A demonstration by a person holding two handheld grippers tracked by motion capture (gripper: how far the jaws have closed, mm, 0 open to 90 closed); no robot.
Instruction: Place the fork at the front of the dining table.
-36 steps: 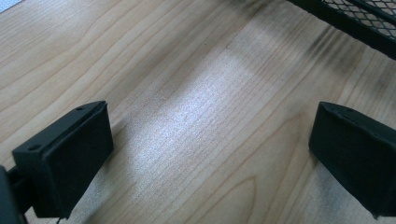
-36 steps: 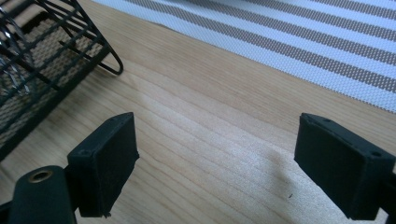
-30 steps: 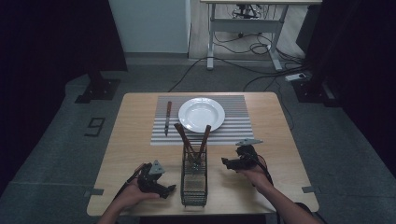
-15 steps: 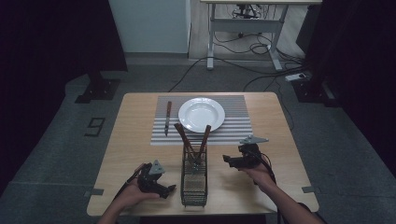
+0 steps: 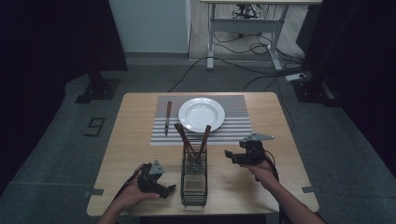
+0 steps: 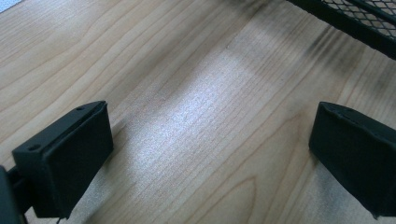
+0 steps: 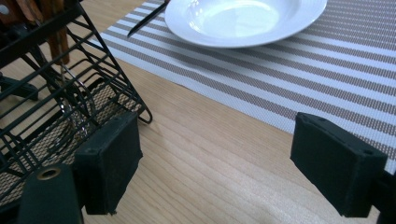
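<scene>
Moved: little is seen to change since the earlier frames; the right gripper (image 5: pixel 232 156) appears shifted slightly toward the wire basket (image 5: pixel 194 179).
Right jaws: held wide apart, nothing between them, above bare wood beside the basket.
Left gripper (image 5: pixel 166 190): jaws spread wide over the table (image 6: pixel 187 112), nothing gripped, just left of the basket.
Basket: stood on the table's near part between both grippers; brown handles (image 5: pixel 186 140) are held upright in it, utensil type hard to tell.
Beyond: a white plate (image 5: pixel 201 115) is set on the striped mat (image 5: pixel 233 126), a knife (image 5: pixel 167 117) laid at its left.
</scene>
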